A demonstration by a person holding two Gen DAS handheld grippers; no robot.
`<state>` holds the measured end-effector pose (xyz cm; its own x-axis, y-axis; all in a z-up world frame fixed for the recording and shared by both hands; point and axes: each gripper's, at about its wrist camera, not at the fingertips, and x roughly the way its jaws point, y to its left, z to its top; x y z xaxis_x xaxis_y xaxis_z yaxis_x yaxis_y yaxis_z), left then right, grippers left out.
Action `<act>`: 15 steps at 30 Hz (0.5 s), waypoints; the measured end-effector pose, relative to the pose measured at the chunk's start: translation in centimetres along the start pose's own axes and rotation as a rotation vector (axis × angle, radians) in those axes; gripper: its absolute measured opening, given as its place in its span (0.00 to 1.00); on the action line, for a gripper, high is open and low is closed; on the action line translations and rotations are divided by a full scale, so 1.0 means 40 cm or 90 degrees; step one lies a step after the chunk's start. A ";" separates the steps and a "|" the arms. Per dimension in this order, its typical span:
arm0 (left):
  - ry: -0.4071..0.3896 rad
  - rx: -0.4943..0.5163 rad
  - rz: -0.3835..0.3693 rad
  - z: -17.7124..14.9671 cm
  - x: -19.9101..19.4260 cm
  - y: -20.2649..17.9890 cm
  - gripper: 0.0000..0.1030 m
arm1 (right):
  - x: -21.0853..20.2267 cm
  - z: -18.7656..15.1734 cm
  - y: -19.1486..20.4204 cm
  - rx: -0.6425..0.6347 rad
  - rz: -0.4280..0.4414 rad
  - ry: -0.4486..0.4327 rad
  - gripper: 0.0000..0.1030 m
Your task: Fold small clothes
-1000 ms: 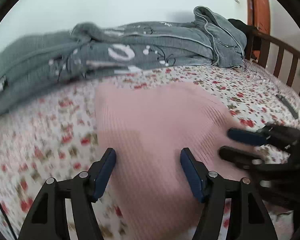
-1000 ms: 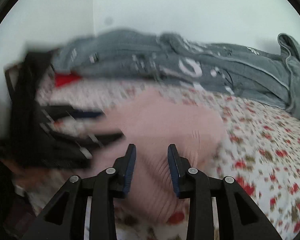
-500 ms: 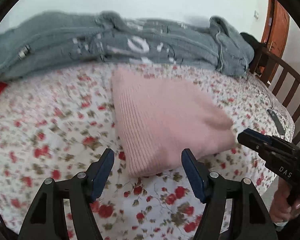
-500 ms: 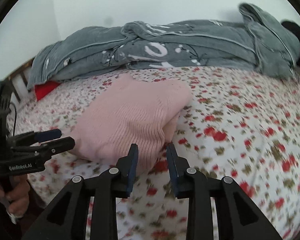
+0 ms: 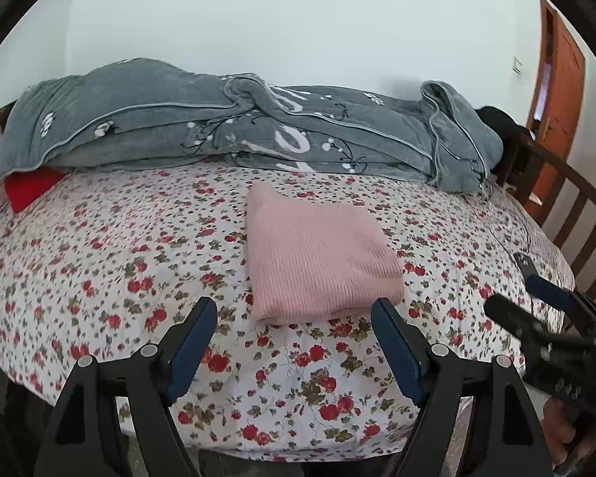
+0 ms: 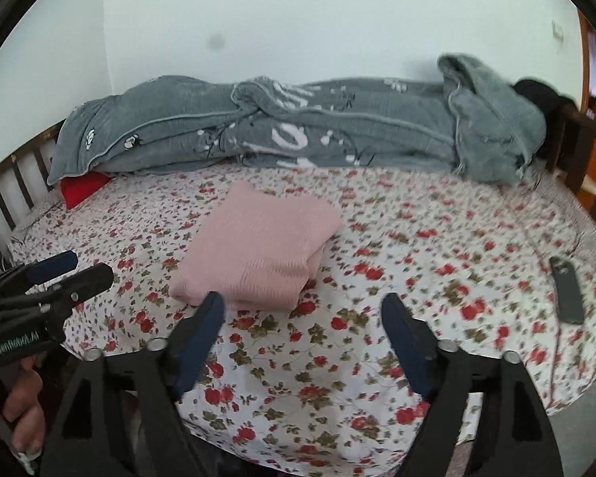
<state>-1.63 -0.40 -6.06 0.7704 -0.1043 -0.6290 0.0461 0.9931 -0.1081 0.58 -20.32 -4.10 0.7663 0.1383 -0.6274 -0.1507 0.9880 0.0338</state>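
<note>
Left wrist view: folded pink garment (image 5: 318, 262) ahead of left gripper (image 5: 294, 336), nearer than right gripper (image 6: 302, 328); both jaws opening, empty.

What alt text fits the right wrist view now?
A folded pink ribbed knit garment lies on the floral bedsheet, beyond the right gripper, whose empty jaws are opening. A rumpled grey blanket lies behind; a dark phone lies right.

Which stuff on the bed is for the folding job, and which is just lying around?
For the job:
- pink sweater, folded on the bed
- left claw, opening, nothing in it
- right claw, opening, nothing in it

Just lying about:
- grey blanket along the wall
- red cloth under the blanket's end
- phone near the bed's edge
</note>
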 end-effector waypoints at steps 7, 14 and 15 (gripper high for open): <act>-0.003 0.004 0.029 -0.003 -0.023 -0.012 0.81 | -0.027 -0.017 -0.005 -0.005 -0.003 0.001 0.92; -0.012 0.037 0.058 -0.006 -0.024 -0.033 0.81 | -0.029 -0.024 -0.028 0.017 -0.003 -0.001 0.92; -0.012 0.035 0.057 -0.006 -0.024 -0.033 0.81 | -0.030 -0.023 -0.029 0.018 -0.004 -0.001 0.92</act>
<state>-2.58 -1.64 -5.48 0.7848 -0.0148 -0.6195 0.0116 0.9999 -0.0092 -0.74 -21.70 -4.13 0.7683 0.1322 -0.6263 -0.1279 0.9904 0.0521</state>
